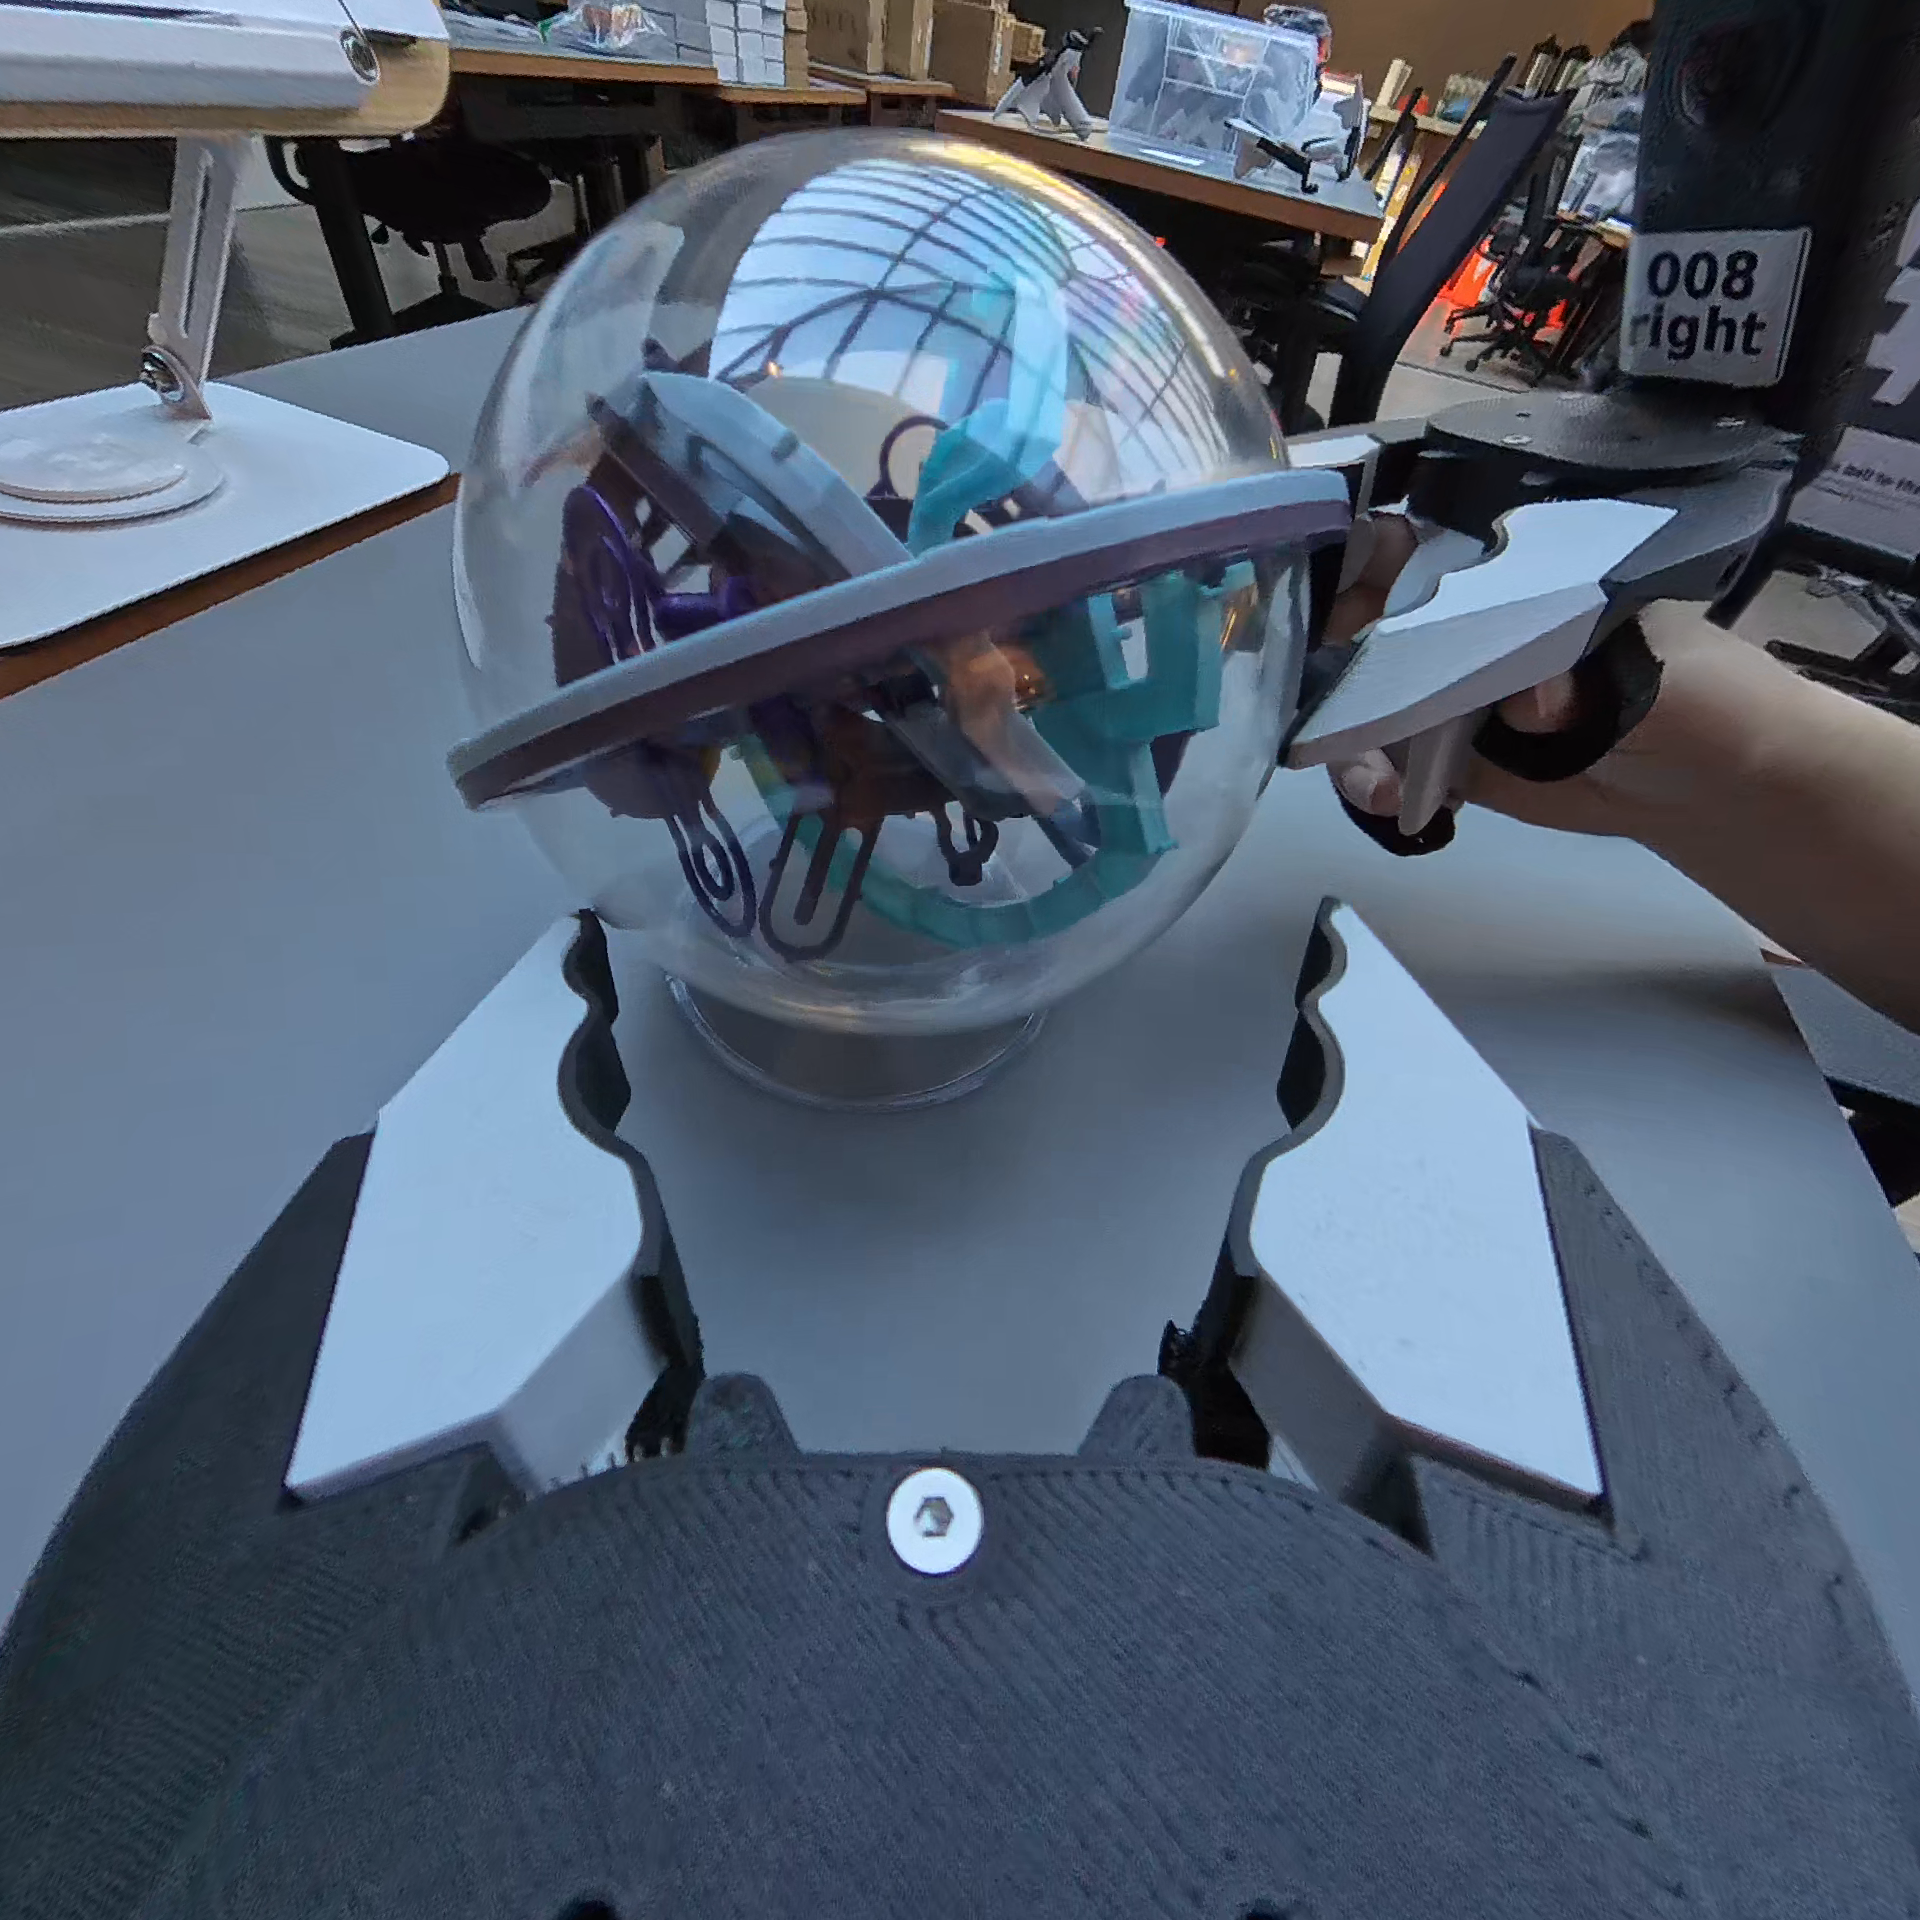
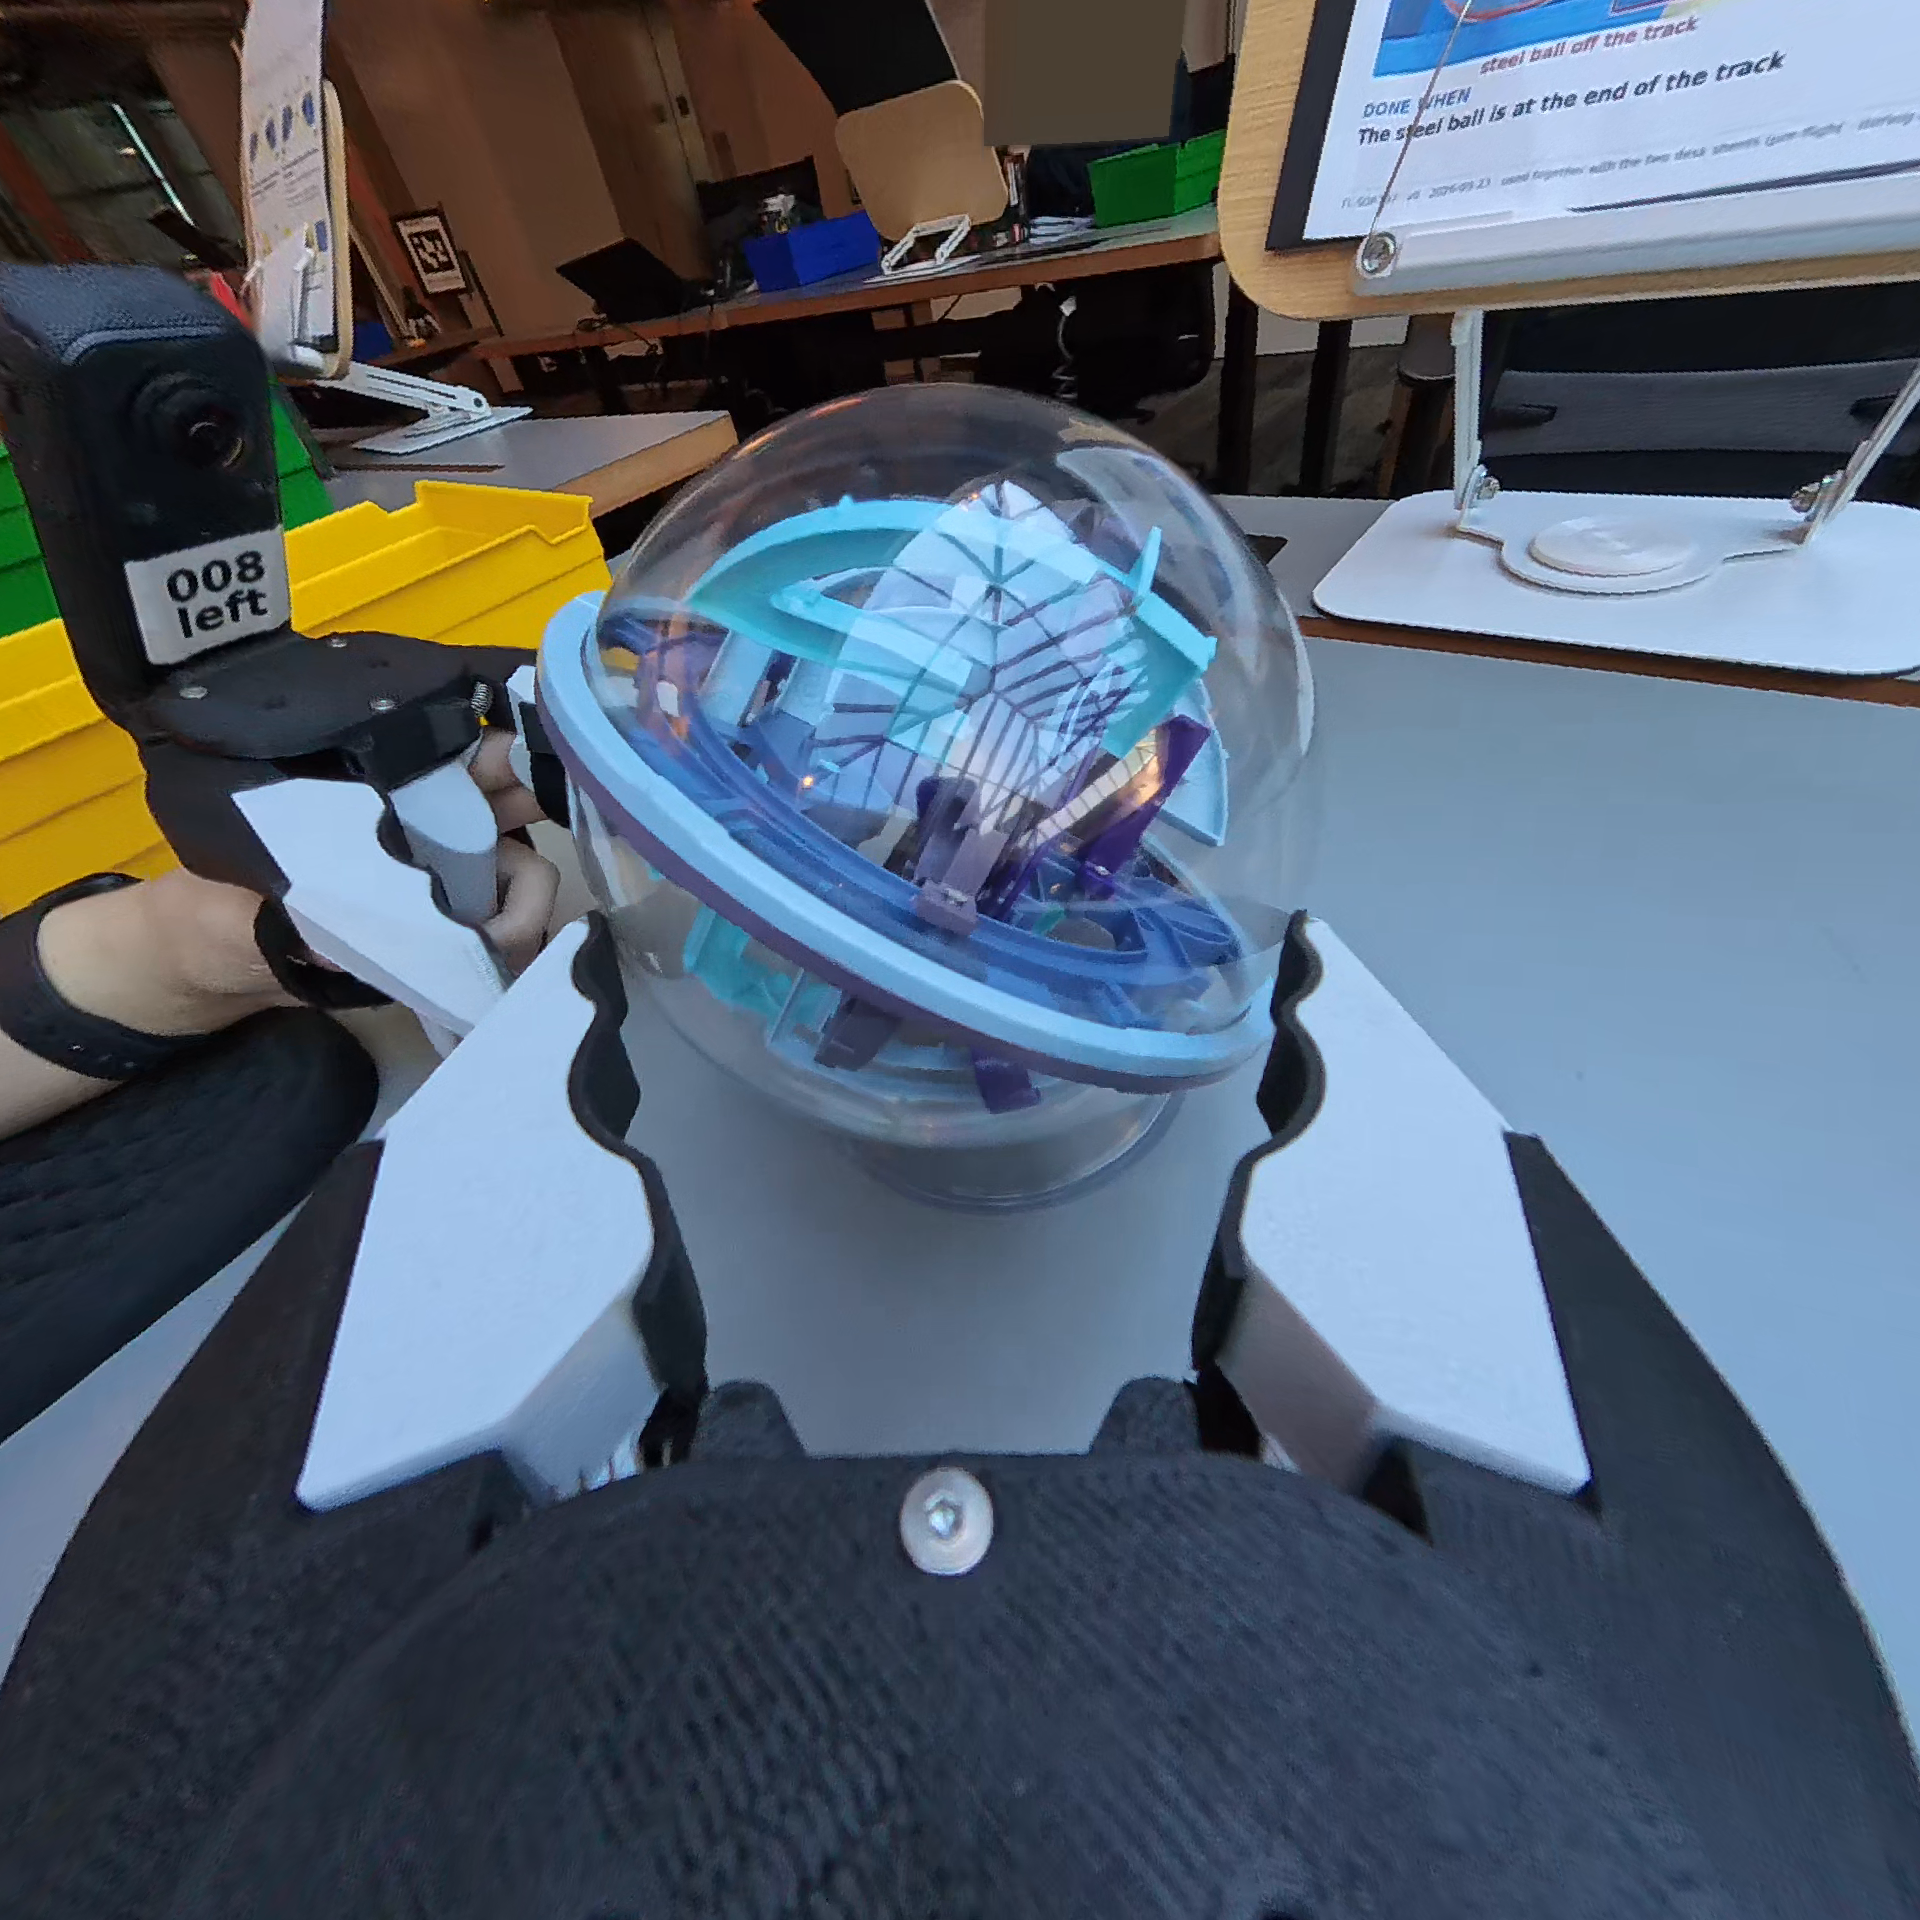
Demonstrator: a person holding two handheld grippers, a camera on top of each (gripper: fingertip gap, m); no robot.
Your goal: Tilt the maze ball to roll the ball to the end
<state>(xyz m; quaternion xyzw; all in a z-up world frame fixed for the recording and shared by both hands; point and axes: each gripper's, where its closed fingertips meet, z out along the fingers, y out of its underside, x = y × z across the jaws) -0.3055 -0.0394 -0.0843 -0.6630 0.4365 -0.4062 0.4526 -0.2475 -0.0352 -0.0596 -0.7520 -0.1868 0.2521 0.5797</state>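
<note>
Two hand-held grippers flank a maze ball on a grey table (image 1: 260, 935) as the tilting begins; the left gripper (image 1: 951, 1003) has its fingers spread wide, tips at either side of the sphere's lower curve, with no firm contact visible; the right gripper (image 2: 940, 1023) is likewise spread, its tips bracketing the globe low down. Between them the maze ball (image 1: 883, 582) sits on its clear ring stand (image 1: 862, 1060), the pale equator band already slanted; coloured tracks fill the shell, yet the small steel ball cannot be picked out in either view, so progress along the track cannot be judged; the run to the end appears still ahead. Beyond stand a white document stand (image 2: 1621, 582) and yellow bins (image 2: 436, 582).
</note>
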